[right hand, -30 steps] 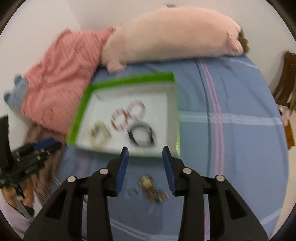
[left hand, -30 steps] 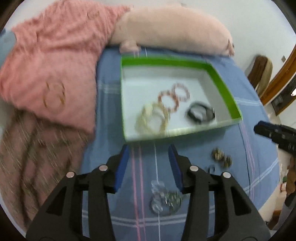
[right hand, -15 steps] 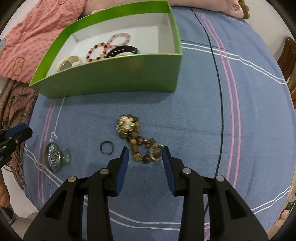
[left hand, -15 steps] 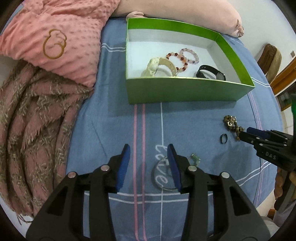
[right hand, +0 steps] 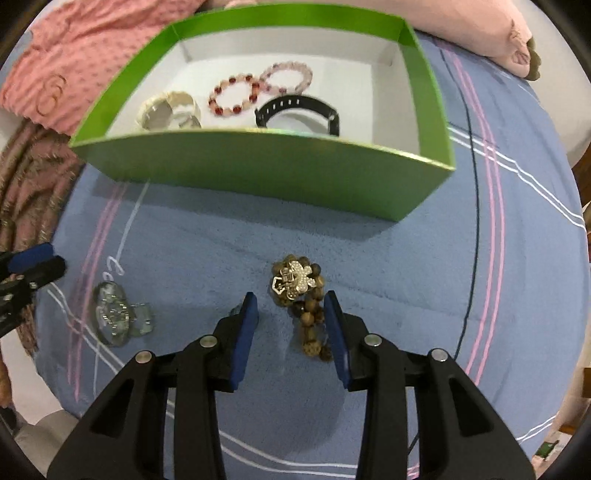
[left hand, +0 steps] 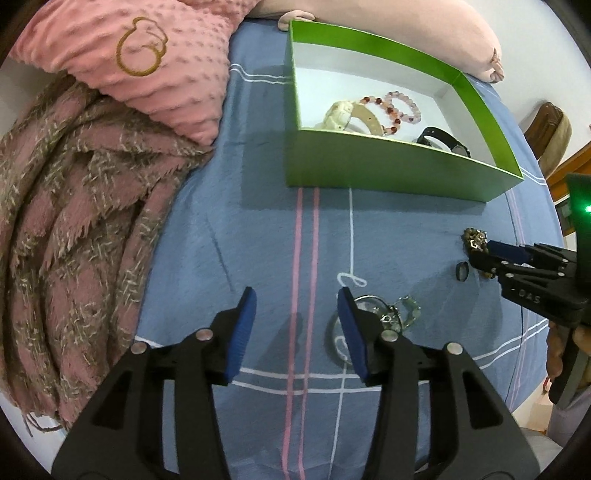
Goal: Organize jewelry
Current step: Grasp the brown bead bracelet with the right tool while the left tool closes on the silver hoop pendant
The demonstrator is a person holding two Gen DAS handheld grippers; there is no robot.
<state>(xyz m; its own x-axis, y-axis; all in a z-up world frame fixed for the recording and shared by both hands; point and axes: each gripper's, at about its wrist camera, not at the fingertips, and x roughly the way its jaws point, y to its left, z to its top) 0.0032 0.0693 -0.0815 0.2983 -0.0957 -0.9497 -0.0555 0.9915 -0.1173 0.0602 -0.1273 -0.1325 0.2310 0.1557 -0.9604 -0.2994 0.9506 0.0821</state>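
A green box [right hand: 258,166] with a white inside holds a cream bangle [right hand: 168,110], a red bead bracelet [right hand: 234,94], a pink bead bracelet [right hand: 286,75] and a black band [right hand: 295,112]. My right gripper [right hand: 290,306] is open, low over the bed, its fingers astride a brown bead bracelet with a gold flower clasp [right hand: 295,282]. A small dark ring [left hand: 461,271] lies by its left finger. My left gripper [left hand: 297,302] is open above the blue sheet. A clear glass bangle with a silver chain [left hand: 373,317] lies beside its right finger; it also shows in the right wrist view [right hand: 114,317].
The box [left hand: 388,173] sits mid-bed on a blue striped sheet [left hand: 266,229]. A pink dotted pillow [left hand: 140,62] and a pink-brown woven blanket [left hand: 74,221] lie to the left. A long pink plush cushion [left hand: 443,33] lies behind the box. The bed edge is near, below both grippers.
Both grippers have dropped lower toward the sheet. The right gripper has moved forward so its fingers now straddle the brown bead bracelet. The left gripper has shifted left of the glass bangle.
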